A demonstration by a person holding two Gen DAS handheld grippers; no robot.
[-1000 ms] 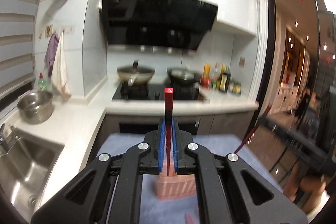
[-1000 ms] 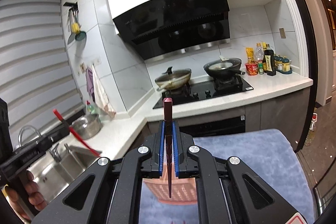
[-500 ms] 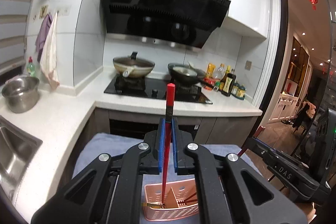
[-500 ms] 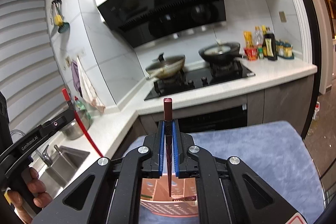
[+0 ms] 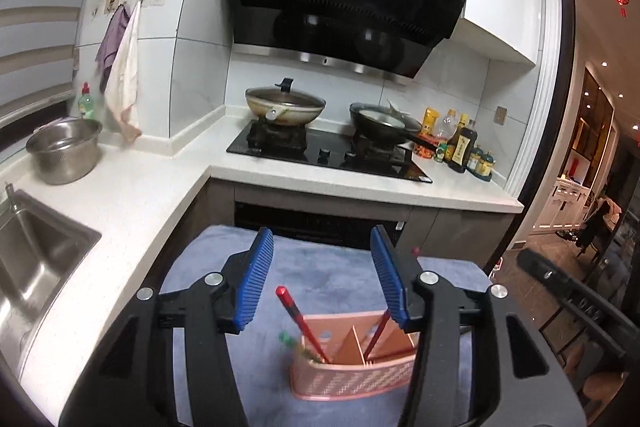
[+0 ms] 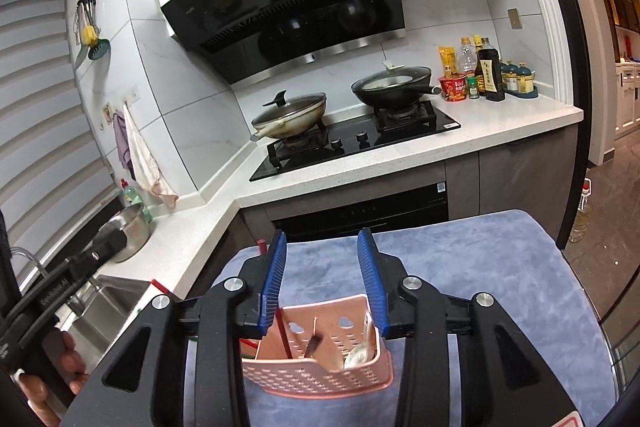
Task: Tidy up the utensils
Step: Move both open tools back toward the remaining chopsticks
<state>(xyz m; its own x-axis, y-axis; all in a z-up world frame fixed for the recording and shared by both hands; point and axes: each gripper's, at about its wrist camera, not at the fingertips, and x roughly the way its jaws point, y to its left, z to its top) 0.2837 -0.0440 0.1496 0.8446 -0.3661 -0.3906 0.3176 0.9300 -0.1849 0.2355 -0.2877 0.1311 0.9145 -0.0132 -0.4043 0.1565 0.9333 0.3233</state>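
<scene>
A pink perforated utensil basket (image 5: 352, 379) stands on a blue cloth (image 5: 320, 279); it also shows in the right wrist view (image 6: 320, 373). Red chopsticks (image 5: 302, 323) lean inside it, one more (image 5: 378, 333) in a middle slot. In the right wrist view a dark red chopstick (image 6: 283, 333) and a white spoon (image 6: 358, 353) stand in it. My left gripper (image 5: 322, 281) is open and empty above the basket. My right gripper (image 6: 322, 281) is open and empty above it too.
White L-shaped counter (image 5: 132, 195) with a steel sink (image 5: 28, 267) and steel bowl (image 5: 64, 151) on the left. Hob with two woks (image 5: 286, 105) behind. Sauce bottles (image 6: 488, 71) at the right. The other gripper's body (image 6: 60, 291) is at far left.
Both grippers opened and let go of their chopsticks, which now stand in the pink basket. Both cameras tilted down a little toward the basket.
</scene>
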